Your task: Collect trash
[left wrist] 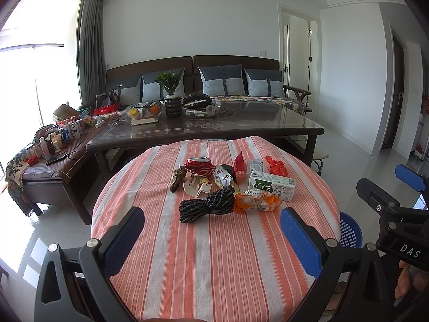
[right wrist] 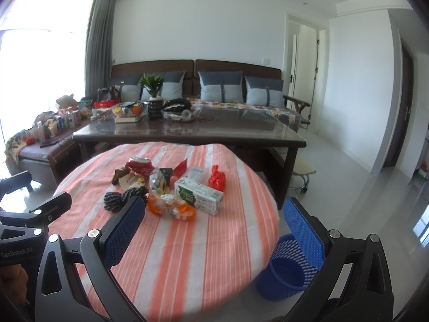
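Nearest your lens, the left gripper has its blue-padded fingers spread wide with nothing between them, poised above the near part of the round table and its orange-and-white striped cloth. Your right gripper is just as wide open and equally empty; its left finger overlaps the near end of the dark rope bundle in that view, though whether it touches you cannot tell.

Take the rope bundle as your landmark. It lies ahead of the left gripper, well apart from both pads and roughly centred between them. Just right of it, touching, is an orange crumpled wrapper. Behind that wrapper lies a green-and-white milk carton on its side (print unreadable). Behind the rope sits a beige scrap, a crushed red can, a brown crumpled piece, a silvery snack bag and an upright red sachet. Further right is a loose red wrapper.

The blue mesh bin stands on the floor beside the table, right of the rope and below the right gripper's right finger; what shows of its inside looks bare.
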Demonstrator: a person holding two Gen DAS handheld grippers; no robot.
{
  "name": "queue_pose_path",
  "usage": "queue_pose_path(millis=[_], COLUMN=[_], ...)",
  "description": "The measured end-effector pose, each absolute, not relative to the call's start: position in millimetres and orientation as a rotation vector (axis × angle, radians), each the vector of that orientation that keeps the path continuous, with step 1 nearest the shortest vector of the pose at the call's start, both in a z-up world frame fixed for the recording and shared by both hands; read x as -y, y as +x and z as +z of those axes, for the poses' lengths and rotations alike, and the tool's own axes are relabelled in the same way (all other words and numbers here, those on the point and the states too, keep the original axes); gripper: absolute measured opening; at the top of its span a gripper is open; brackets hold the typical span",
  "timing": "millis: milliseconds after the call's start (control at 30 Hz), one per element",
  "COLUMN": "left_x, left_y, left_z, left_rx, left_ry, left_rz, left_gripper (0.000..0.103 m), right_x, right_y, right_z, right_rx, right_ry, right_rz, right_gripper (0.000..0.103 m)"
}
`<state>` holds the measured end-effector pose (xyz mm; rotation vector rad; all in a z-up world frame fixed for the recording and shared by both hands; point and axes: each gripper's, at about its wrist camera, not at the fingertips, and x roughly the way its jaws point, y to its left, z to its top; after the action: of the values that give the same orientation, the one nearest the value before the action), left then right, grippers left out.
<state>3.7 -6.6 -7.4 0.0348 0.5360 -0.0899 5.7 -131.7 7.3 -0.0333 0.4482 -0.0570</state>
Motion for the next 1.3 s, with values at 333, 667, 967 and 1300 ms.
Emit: queue_pose_path(millis=[333,667,967,1300], left_x=[7,7,8,1], left_y=[3,4,3,27], left_z=[-8,-9,-14,-49], left_rx=[-0.536,-0.538,-0.545,-0.645], left_ry=[0.035,0.035,0.036,-0.003], left_rz=[-0.09,-0.091,-0.091,-0.138], left_gripper=[0.103,0.103,0.103,0.103], right_x=[130,130,132,138], right_y=[4,3,6,21], right_z=[4,1,-1,-22], right_rx=[-0.453,-0.457,-0.468,-0.504], right_ry=[-0.035,-0.037,-0.035,-0.007], right_rz=[-0.053,-0.05,-0.046,-0.022], right_gripper=[0.103,0.103,0.103,0.103])
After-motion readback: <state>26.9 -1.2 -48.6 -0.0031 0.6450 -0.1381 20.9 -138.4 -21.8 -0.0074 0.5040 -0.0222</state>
